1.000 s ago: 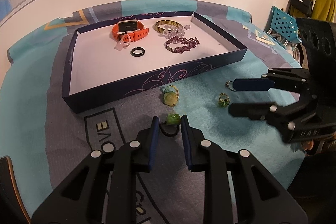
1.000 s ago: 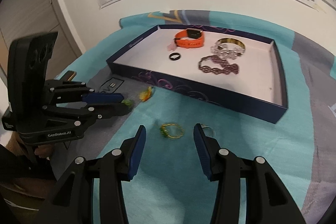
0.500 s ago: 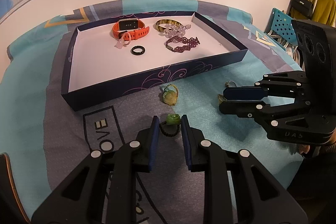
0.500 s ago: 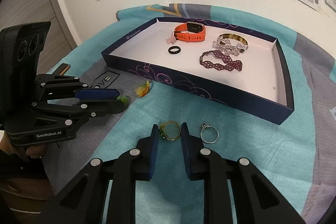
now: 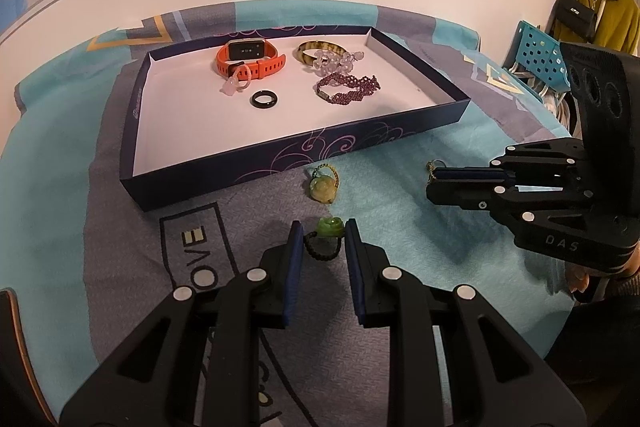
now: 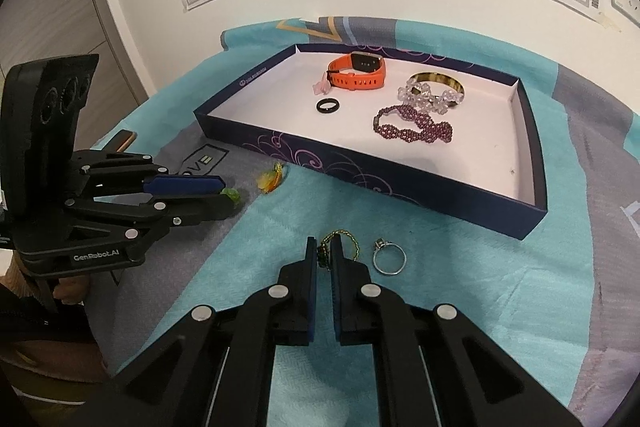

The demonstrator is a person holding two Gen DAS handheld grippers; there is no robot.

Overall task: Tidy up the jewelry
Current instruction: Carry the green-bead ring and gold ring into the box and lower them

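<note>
A dark blue tray (image 5: pixel 224 167) (image 6: pixel 400 187) holds an orange watch (image 5: pixel 250 61), a black ring (image 5: pixel 264 100), a gold bangle, clear beads and a purple bracelet (image 6: pixel 412 125). My left gripper (image 5: pixel 323 233) is open around a green-bead ring with a black cord (image 5: pixel 328 229) on the cloth, without pinching it. My right gripper (image 6: pixel 325 247) is shut on a gold ring with a green stone (image 6: pixel 342 241); it also shows in the left wrist view (image 5: pixel 434 179). A silver ring (image 6: pixel 389 257) lies just right of it.
A yellow-green pendant on a gold cord (image 5: pixel 324 187) (image 6: pixel 272 179) lies in front of the tray. A patterned teal and grey cloth covers the table. A blue perforated chair (image 5: pixel 536 59) and hanging bags stand at the right. A wall map hangs behind.
My right gripper has closed from wide open onto the gold ring. My left gripper has stayed around the green-bead ring.
</note>
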